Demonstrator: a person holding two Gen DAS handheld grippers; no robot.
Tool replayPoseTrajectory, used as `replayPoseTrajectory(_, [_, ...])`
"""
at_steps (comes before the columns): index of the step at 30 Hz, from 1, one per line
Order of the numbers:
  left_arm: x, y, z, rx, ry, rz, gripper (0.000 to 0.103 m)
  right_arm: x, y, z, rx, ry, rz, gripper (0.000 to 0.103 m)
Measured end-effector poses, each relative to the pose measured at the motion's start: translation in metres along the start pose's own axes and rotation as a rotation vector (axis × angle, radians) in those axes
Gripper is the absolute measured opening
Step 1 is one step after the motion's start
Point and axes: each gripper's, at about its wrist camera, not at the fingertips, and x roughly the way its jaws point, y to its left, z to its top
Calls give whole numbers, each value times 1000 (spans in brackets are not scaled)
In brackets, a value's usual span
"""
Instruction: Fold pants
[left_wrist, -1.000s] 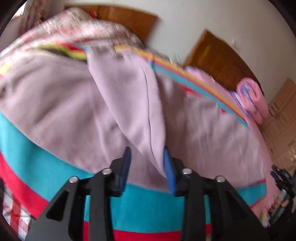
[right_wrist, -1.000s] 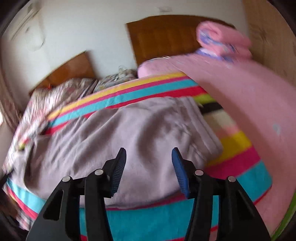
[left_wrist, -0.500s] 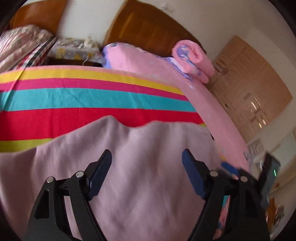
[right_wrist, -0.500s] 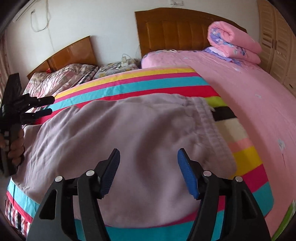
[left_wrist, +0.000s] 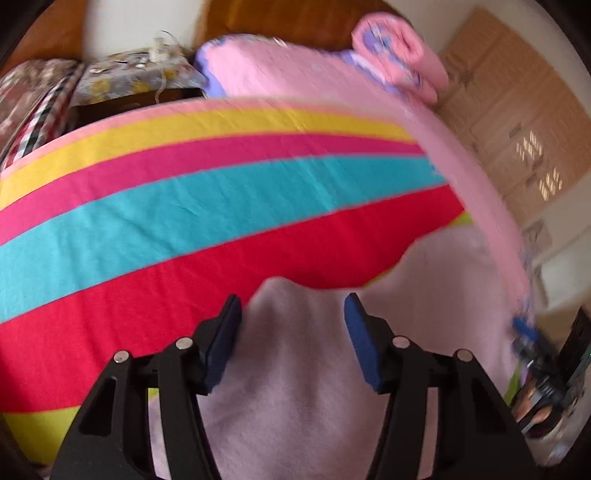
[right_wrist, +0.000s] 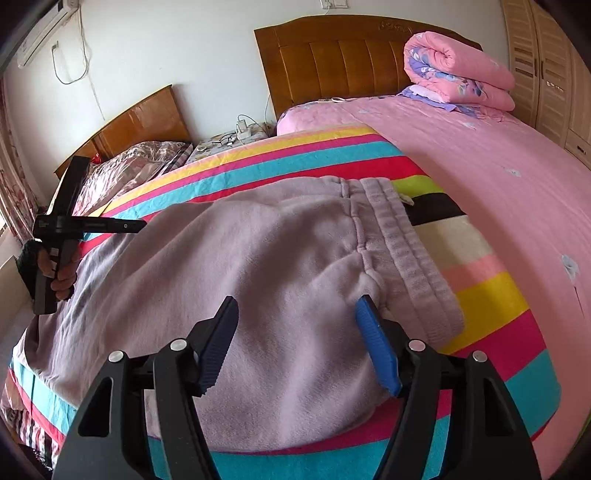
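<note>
The soft lilac fleece pants (right_wrist: 266, 266) are seen folded once lengthwise on the striped bed (right_wrist: 491, 295), beneath the unclenched right gripper (right_wrist: 297, 343) and the just-narrowed, empty left gripper (left_wrist: 291, 339), crosswise folds remaining.

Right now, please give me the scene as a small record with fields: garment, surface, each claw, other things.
garment: lilac pants lying flat, waistband toward the pink side
surface: striped blanket on the bed
left claw: open, above a pants edge, jaws just closing, not pressing cloth
right claw: open, over the pants near the waistband, jaws just opening, holding nothing
other: rolled pink quilt by the headboard
</note>
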Motion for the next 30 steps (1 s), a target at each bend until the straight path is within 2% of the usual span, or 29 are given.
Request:
replayPoseTrajectory(1, [3,-5,-1,47,-4,42,53,1,-1,-1,3,1,-1,66])
replayPoseTrajectory(2, [3,-7,-3,62,-12,76,35,1,-2,-2,6,2,-1,66])
replayPoseTrajectory(3, [1,-2,-3,37,-17,63,19,0,-4,-2,10,2,0,66])
replayPoseTrajectory(4, [-3,0,-5,16,-30,37,16,-1,-4,-2,11,1,0,66])
replayPoseTrajectory(5, [-8,-3,-9,38,-59,69,13,-2,-4,-2,10,-2,-4,66])
replayPoseTrajectory(7, [-24,-19,-18,98,-136,182,12,2,-6,-3,11,32,-30,64])
replayPoseTrajectory(9, [-43,-20,-20,62,-219,237,10,8,-9,-8,4,56,-38,63])
replayPoseTrajectory(10, [-44,-18,-18,50,-231,262,10,10,-9,-11,-16,59,-46,63])
replayPoseTrajectory(14, [-21,-14,-15,96,-178,383,5,6,-8,-12,-14,48,-57,63])
replayPoseTrajectory(16, [-15,-11,-16,95,-201,402,13,-6,-2,-8,-17,16,-66,66])
replayPoseTrajectory(18, [-29,-2,-17,17,-234,435,56,-18,10,-5,-67,-30,-69,69])
replayPoseTrajectory(21, [-67,-13,-29,-12,-357,453,85,-13,23,-6,-143,-20,-58,78])
replayPoseTrajectory(22, [-80,-20,-36,-8,-378,458,90,-7,24,-8,-148,3,-63,78])
replayPoseTrajectory(23, [-90,-29,-45,1,-386,450,102,6,21,-11,-149,59,-83,78])
replayPoseTrajectory(25, [-96,-44,-64,28,-360,433,102,17,18,-19,-154,99,-113,79])
replayPoseTrajectory(30, [-73,-75,-112,99,-189,510,102,6,23,-14,-132,82,-139,79])
